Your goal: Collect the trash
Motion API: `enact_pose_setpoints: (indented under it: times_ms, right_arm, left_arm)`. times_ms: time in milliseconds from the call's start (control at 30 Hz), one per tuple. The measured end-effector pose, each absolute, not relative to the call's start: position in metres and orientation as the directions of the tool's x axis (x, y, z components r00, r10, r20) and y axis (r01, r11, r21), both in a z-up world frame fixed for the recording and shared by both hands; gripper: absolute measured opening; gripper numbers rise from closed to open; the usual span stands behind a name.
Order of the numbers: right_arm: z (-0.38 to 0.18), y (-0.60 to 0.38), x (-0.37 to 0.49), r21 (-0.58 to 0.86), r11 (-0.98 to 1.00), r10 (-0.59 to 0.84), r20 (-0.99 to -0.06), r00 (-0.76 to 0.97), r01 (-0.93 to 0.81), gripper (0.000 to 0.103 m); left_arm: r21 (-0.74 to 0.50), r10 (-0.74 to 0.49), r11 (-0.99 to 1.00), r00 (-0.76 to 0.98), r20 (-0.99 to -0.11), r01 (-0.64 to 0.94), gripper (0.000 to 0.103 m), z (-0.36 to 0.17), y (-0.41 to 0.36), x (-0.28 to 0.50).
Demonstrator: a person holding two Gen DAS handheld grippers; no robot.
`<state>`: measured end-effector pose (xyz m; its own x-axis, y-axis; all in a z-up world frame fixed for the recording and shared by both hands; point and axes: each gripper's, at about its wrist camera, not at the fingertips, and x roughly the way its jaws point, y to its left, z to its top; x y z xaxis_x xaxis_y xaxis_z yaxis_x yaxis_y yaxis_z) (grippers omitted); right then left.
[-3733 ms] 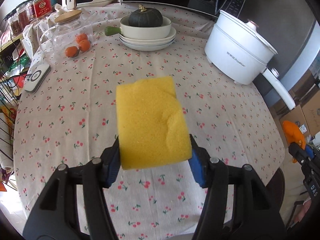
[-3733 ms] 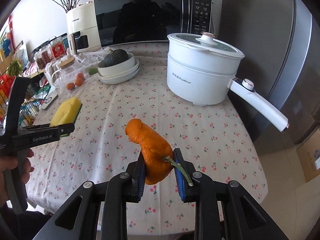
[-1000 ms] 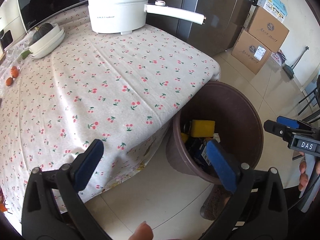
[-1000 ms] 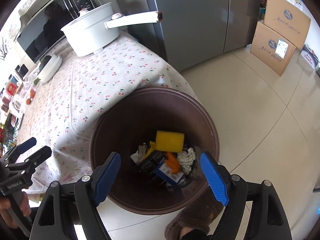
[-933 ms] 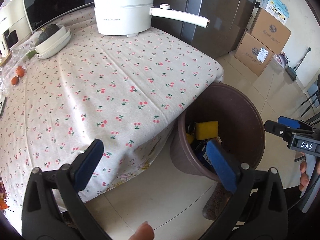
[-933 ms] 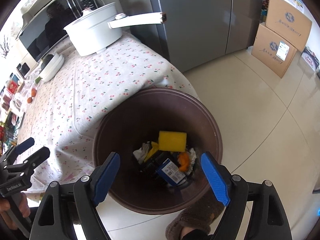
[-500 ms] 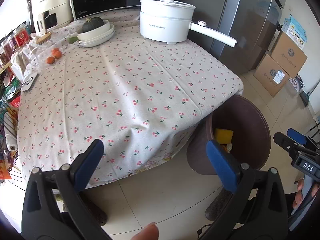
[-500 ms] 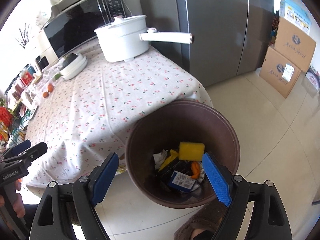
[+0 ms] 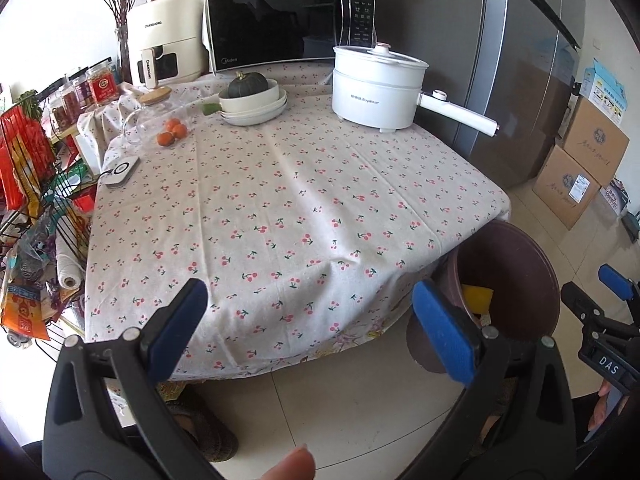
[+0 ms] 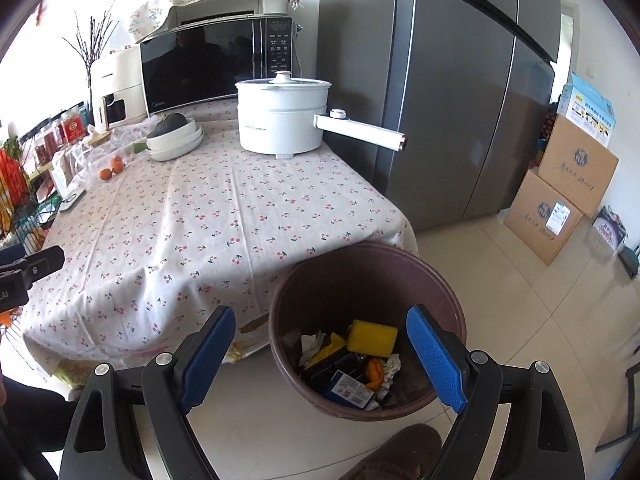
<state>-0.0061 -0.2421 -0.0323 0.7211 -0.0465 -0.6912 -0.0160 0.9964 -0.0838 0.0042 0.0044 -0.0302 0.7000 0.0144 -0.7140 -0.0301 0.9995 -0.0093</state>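
Both grippers stand wide apart with nothing between their blue pads: the left gripper (image 9: pixel 308 322) looks over the tablecloth (image 9: pixel 288 200), and the right gripper (image 10: pixel 320 354) looks down over the brown bin (image 10: pixel 448 292) on the floor at the table's corner. Its opening is creeping wider only slightly, so I read it as simply spread. What there is of trash lies inside the bin: a yellow sponge (image 10: pixel 372 337) on top, an orange peel (image 10: pixel 374 372) just beside it, crumpled white paper (image 10: pixel 312 342) and a small printed box (image 10: pixel 348 390) lower down. On the table I see no loose litter, only kitchen things such as the white pot (image 9: pixel 378 88), the bowl with a squash (image 9: pixel 252 98) and some small oranges (image 9: pixel 172 132), so collecting looks close to done. Judging by looks, the sponge is light and soft and would squash under the pads; a grip across its short sides should hold it. Peel is limp and slightly slippery, best pinched at its thick middle. In the right wrist view the sponge lies roughly flat, its long axis running left to right across the bin, while the peel stands more up and down in the picture.
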Motion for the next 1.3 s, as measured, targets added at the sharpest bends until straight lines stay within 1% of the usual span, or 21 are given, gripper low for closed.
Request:
enact_pose_setpoints:
  times_ms: [100, 267, 367, 867, 1300]
  right_arm:
    - [-0.030, -0.240, -0.006, -0.088, 0.996, -0.050, -0.675, 0.736, -0.012, 0.091]
    - [-0.029, -0.239, -0.006, -0.084, 0.996, -0.051, -0.664, 0.746, -0.006, 0.092]
    - [-0.031, -0.239, -0.005, -0.086, 0.996, -0.051, -0.667, 0.743, -0.008, 0.093]
    - [-0.033, -0.242, -0.006, -0.096, 0.995, -0.060, -0.673, 0.737, -0.007, 0.093]
    - [-0.029, -0.244, -0.008, -0.090, 0.996, -0.056, -0.656, 0.753, -0.004, 0.093]
  left_arm:
    - [-0.010, 0.008, 1.000, 0.726, -0.688, -0.020, 0.102, -0.028, -0.001, -0.002]
    - [0.050, 0.028, 0.999, 0.746, -0.665, 0.007, 0.102, -0.031, -0.020, -0.009]
    - [0.061, 0.030, 0.998, 0.750, -0.660, 0.013, 0.102, -0.032, -0.024, -0.011]
    - [0.043, 0.013, 0.999, 0.728, -0.686, 0.022, 0.102, -0.037, -0.030, -0.011]
    - [0.032, 0.008, 0.999, 0.721, -0.693, 0.020, 0.102, -0.038, -0.028, -0.009]
